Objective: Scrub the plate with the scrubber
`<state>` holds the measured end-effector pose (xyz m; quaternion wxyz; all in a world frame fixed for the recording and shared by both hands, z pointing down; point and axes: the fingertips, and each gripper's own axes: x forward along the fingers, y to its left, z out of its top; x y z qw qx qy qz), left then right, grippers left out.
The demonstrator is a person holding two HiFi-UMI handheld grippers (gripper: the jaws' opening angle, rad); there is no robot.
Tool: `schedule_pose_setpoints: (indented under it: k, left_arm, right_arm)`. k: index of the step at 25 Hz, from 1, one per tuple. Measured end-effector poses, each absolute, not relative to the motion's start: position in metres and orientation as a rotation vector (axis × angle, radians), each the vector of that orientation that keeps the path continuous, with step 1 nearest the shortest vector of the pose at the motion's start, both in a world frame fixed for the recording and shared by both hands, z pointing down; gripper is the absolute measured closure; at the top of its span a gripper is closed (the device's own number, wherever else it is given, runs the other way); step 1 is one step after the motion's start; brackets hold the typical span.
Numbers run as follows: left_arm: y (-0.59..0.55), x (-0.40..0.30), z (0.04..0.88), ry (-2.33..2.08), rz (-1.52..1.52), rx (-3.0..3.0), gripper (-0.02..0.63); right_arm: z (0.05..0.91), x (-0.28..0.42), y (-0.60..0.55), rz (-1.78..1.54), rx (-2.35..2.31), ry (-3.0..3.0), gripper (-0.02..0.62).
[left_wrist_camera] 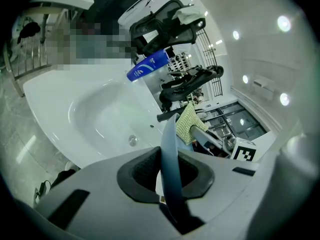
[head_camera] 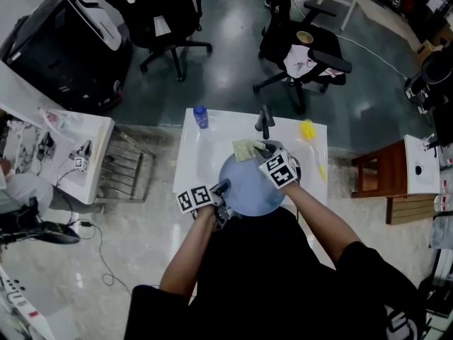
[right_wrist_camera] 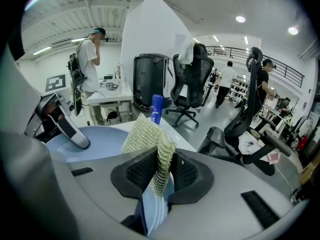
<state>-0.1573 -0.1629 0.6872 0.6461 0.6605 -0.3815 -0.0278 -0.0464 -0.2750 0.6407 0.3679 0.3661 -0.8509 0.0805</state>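
A round blue plate (head_camera: pixel 249 188) is held over the white sink (head_camera: pixel 190 163). My left gripper (head_camera: pixel 221 190) is shut on its near-left rim; in the left gripper view the plate (left_wrist_camera: pixel 169 154) stands edge-on between the pads. My right gripper (head_camera: pixel 259 151) is shut on a yellow-green mesh scrubber (head_camera: pixel 245 149) at the plate's far edge. In the right gripper view the scrubber (right_wrist_camera: pixel 151 140) sticks up from the jaws, a blue strip of plate rim showing under it, and the plate's face (right_wrist_camera: pixel 97 145) spreads to the left.
A black faucet (head_camera: pixel 264 121) stands at the back of the sink, with a blue bottle (head_camera: pixel 201 116) at its back left corner and a yellow object (head_camera: pixel 307 129) at its back right. Office chairs (head_camera: pixel 301 55) and a metal rack (head_camera: pixel 126 167) stand beyond. People stand in the room's background.
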Motion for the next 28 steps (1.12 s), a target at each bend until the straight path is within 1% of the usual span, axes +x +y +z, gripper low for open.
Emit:
schedule_pose_setpoints:
  k: [15,28]
  left_arm:
    - [-0.172,-0.176,0.686,-0.874,-0.114,1.484,0.561]
    - [-0.182,-0.196,0.69,-0.908,-0.173,1.439,0.558]
  right_arm:
    - [0.643,-0.009,-0.268,0.302,0.993,-2.123,0.528]
    - [0.647,0.001,-0.243,0.391,1.007,-2.113,0.526]
